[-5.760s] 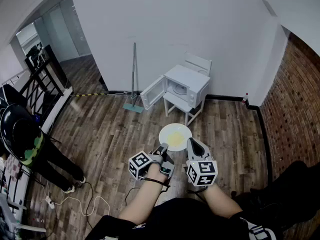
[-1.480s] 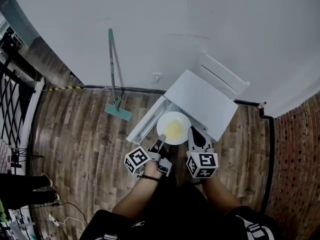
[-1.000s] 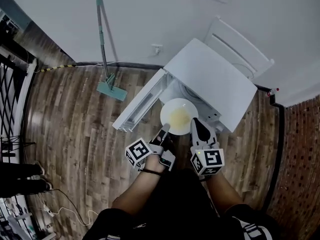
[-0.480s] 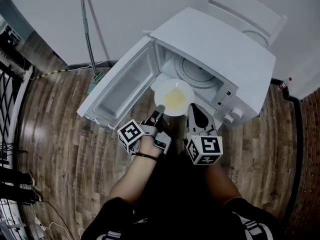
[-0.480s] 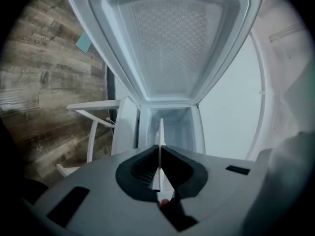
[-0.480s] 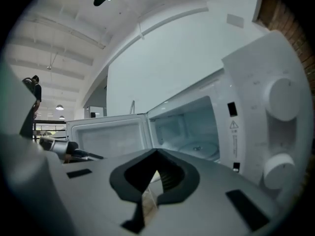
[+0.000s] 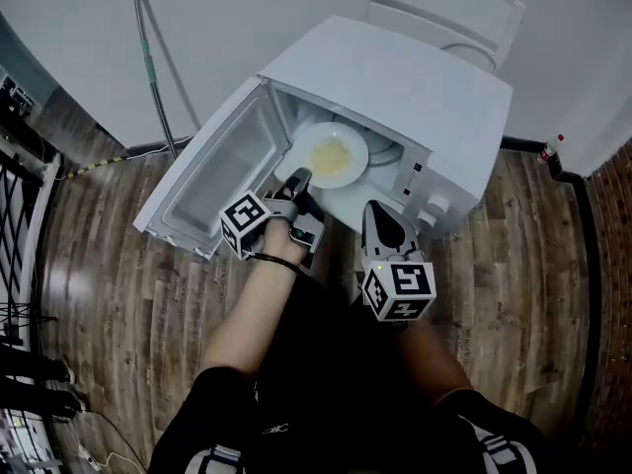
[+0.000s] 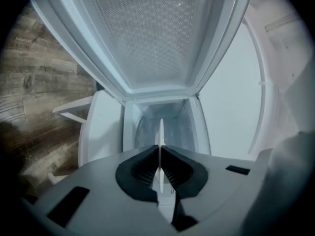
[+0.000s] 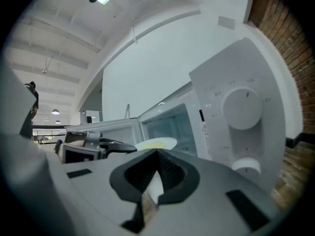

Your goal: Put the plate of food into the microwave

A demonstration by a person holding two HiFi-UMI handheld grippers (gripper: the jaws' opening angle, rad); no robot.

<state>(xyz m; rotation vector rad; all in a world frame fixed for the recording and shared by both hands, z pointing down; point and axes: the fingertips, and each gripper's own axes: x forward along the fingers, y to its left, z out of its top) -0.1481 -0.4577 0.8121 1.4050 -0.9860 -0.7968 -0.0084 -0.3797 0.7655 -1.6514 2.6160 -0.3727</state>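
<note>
A white plate [image 7: 329, 154] with yellow food sits level inside the mouth of the open white microwave [image 7: 395, 77]. My left gripper [image 7: 299, 178] is shut on the plate's near rim. In the left gripper view the plate [image 8: 160, 132] shows edge-on between the pads of that gripper [image 8: 159, 154], pointing into the cavity. My right gripper [image 7: 375, 213] hangs back in front of the control panel, shut, with nothing in it and apart from the plate. The right gripper view shows its closed jaws [image 9: 157, 155], the plate [image 9: 156, 143] and the left gripper [image 9: 125, 146] beyond.
The microwave door [image 7: 212, 181] swings out wide to the left. Two round knobs [image 9: 242, 107] sit on the right panel. A mop [image 7: 158, 47] leans on the wall at left, a white chair [image 7: 444, 13] stands behind the microwave, and a small bottle [image 7: 549, 150] is by the wall.
The left gripper has carried the plate forward from in front of the opening into the microwave. The right gripper has come off the plate's rim and stays back.
</note>
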